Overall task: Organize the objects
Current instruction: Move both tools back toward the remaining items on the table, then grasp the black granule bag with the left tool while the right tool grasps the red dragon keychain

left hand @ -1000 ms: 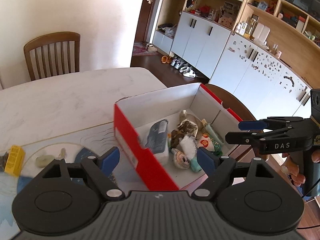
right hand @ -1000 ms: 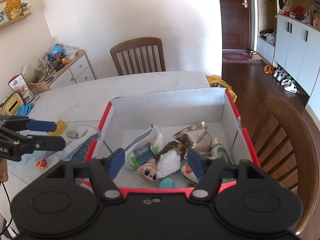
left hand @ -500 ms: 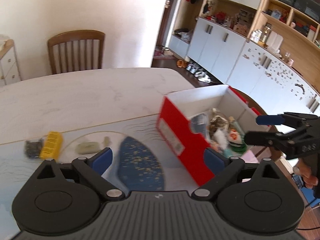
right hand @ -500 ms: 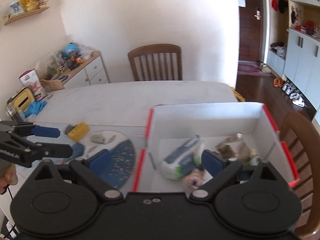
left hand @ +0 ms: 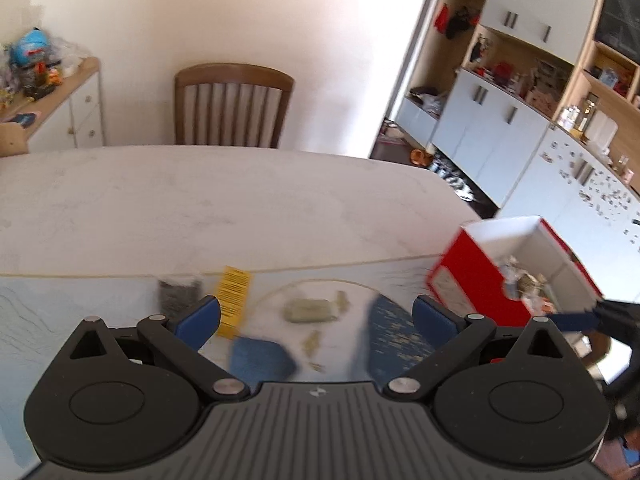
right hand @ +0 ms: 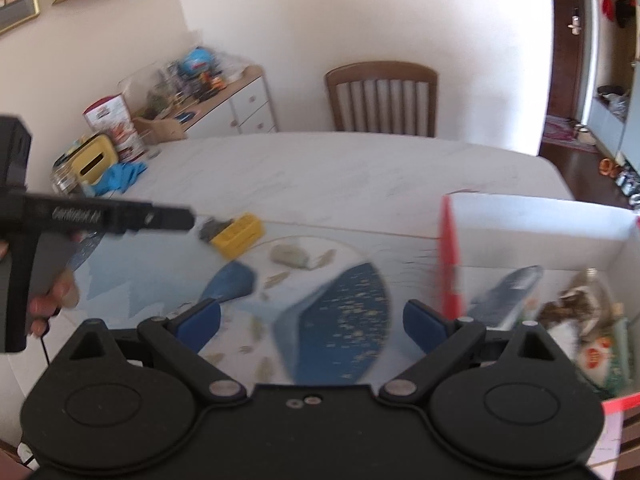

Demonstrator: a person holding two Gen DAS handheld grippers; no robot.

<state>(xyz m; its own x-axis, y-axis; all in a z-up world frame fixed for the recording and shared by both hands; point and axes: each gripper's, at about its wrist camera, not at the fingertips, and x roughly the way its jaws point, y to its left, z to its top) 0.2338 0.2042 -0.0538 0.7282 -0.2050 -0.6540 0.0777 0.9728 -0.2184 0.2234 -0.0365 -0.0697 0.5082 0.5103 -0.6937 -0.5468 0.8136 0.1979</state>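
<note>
Both of my grippers stand with their blue pads spread wide and nothing between them. My left gripper (left hand: 316,318) hangs over the printed mat (left hand: 120,308) on the table, and past its fingertips I see a pale grey-green lump (left hand: 310,311) lying loose on the mat, with a yellow packet (left hand: 233,300) and a small dark packet (left hand: 178,294) just beside each other further left. A blue flat piece (left hand: 260,354) lies nearest that gripper, between its pads in the view but lower down on the mat, not touched. My right gripper (right hand: 312,322) hovers over the same mat, above a dark blue speckled print, with the left wall of the red box (right hand: 450,256) just inside its right pad in the view. Whether that pad touches the box wall I cannot tell, since the frame is smeared. The box stands at the right end of the mat near the table edge, open on top, already holding a heap of things: a blue-and-white pouch (right hand: 508,292), something brownish and crumpled, and a packet with a red and white label. In the right wrist view, a hand (right hand: 52,292) grips the left gripper's handle at the far left. Beyond the marble table (left hand: 240,200) stands a wooden chair (left hand: 232,104) against the wall.
</note>
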